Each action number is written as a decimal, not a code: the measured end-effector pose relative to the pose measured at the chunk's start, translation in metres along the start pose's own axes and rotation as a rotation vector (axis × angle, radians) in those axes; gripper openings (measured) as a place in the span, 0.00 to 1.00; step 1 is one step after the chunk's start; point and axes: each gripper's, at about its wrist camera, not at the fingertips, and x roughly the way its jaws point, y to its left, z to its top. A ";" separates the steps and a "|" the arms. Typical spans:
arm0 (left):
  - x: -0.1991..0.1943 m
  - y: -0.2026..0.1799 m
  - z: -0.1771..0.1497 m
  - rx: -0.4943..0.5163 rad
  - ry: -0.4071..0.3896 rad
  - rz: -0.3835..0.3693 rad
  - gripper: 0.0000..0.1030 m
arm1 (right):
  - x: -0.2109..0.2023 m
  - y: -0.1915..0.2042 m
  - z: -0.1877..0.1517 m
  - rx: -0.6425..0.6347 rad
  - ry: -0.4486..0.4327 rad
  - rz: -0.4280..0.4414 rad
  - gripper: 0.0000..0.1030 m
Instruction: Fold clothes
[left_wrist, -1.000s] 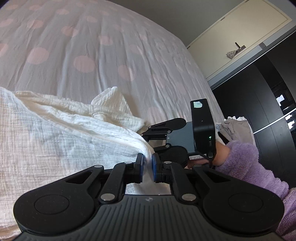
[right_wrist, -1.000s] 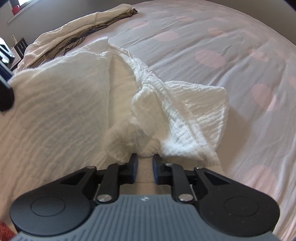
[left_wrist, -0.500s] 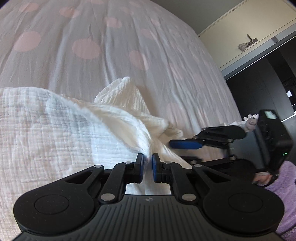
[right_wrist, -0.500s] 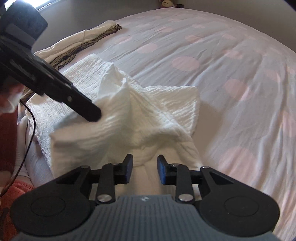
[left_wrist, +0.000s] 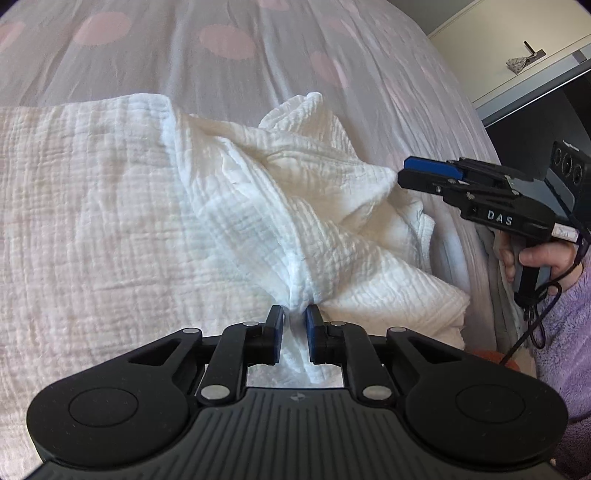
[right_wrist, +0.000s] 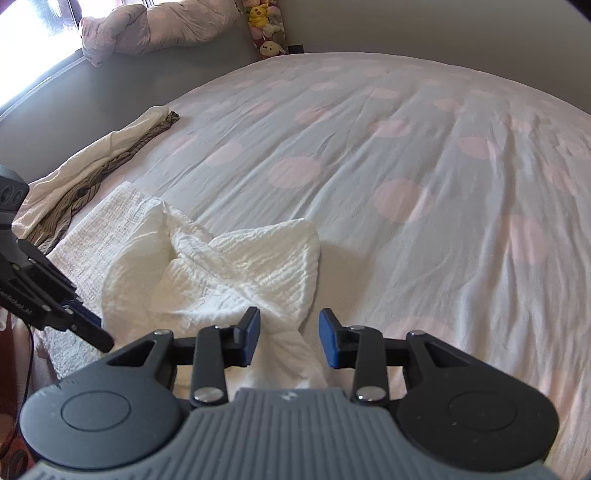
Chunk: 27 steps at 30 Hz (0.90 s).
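Beyond right tongs (right_wrist: 289, 338) just widened over white cloth (right_wrist: 236, 269), plush toys (right_wrist: 266, 27); left tongs (left_wrist: 294, 334) pinch cloth.

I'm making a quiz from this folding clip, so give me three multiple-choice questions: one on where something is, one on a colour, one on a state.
1. Where does the white cloth lie?
A. on the spotted bedspread
B. on a wooden floor
C. in a basket

2. What colour are the spots on the bedspread?
A. green
B. pink
C. black

3. How does the left claw stand?
A. wide open, nothing between
B. out of view
C. pinching a bunch of the cloth

Answers:
1 A: the cloth spreads over the bedspread in both views.
2 B: pale pink rounds dot the bedspread.
3 C: cloth is gathered between its blue pads, while the right claw stands open over a fold.
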 end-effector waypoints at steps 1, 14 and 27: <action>-0.001 0.000 0.000 0.007 0.005 0.010 0.20 | 0.005 -0.001 0.003 0.002 0.001 -0.006 0.37; -0.030 -0.054 0.080 0.368 -0.063 0.105 0.49 | 0.039 -0.034 0.040 0.097 0.015 0.049 0.38; 0.050 -0.087 0.096 0.736 0.029 0.163 0.53 | 0.051 -0.019 0.018 -0.007 0.125 0.267 0.43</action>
